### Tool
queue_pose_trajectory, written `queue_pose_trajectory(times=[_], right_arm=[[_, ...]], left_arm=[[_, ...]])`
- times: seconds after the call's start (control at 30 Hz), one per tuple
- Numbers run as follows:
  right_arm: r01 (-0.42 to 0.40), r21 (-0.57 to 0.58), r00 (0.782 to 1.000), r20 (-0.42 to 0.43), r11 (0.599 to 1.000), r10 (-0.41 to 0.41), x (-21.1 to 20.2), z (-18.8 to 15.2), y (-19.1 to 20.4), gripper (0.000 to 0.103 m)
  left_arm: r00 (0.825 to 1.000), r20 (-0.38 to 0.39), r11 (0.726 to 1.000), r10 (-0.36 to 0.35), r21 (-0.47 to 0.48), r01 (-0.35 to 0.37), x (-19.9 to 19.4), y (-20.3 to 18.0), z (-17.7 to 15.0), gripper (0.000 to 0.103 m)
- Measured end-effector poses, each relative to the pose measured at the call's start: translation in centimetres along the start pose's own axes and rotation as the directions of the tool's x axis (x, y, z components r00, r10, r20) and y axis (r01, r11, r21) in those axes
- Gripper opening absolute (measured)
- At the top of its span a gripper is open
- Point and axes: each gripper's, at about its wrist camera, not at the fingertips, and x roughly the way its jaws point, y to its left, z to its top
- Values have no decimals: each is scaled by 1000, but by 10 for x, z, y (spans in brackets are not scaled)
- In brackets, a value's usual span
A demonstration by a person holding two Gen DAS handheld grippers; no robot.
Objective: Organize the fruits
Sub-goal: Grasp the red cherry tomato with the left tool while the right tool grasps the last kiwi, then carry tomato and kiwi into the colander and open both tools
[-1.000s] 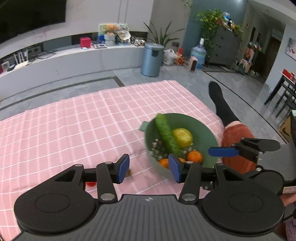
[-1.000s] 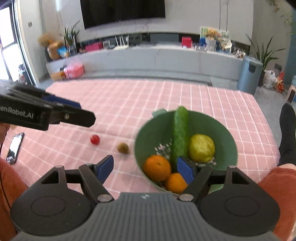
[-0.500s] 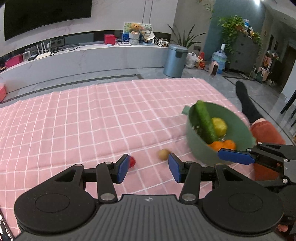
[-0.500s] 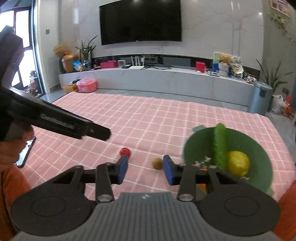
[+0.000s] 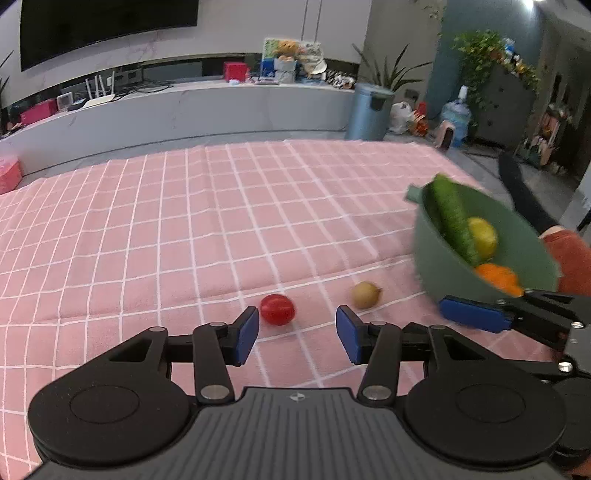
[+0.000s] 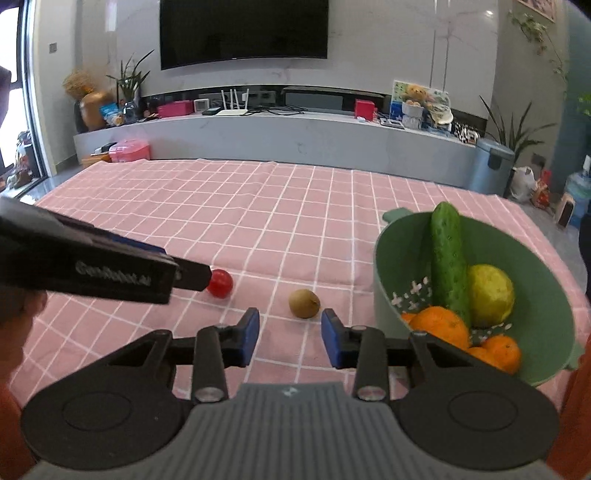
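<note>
Tomato (image 5: 277, 309) just ahead of left fingers (image 5: 246, 335), kiwi (image 6: 304, 303) ahead of right fingers (image 6: 334, 343)

Wall television (image 6: 243, 31) above long grey console (image 6: 295, 134).

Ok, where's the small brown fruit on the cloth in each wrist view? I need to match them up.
Left wrist: the small brown fruit lies right of centre on the pink cloth, just ahead of the left tool's right finger.
Right wrist: it lies at centre, just ahead of the open right tool.
Shared landmark: the red tomato to its left in both.
</note>
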Motion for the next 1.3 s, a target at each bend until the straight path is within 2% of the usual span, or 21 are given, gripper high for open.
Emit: queue_pose_trajectory(times=[0.07,0.3,0.47,0.6,0.8,1.17,1.3], right_arm=[[2,14,1000,-4,1000,-2,9,-1,2,34],[52,55,999,-11,997,-51,33,-8,1,34],[66,72,998,4,995,-67,45,-12,1,34],[86,72,996,1,994,-86,52,-16,4,34],[100,76,994,24,992,-102,60,-16,6,34],[131,89,990,32,987,-134,77,-12,15,34],[140,72,989,33,987,-143,82,-11,16,34]], left_arm=[[1000,-8,1000,12,-6,-12,9,3,-3,52],[1000,17,1000,22,12,-22,28,3,-10,52],[999,33,1000,12,-25,-11,36,8,-12,50],[999,40,1000,14,-8,-14,41,6,-10,42],[999,43,999,18,-44,-16,45,14,-8,31],[999,35,998,12,-59,-10,42,19,-7,31],[1000,30,997,9,-78,-6,43,21,-7,35]])
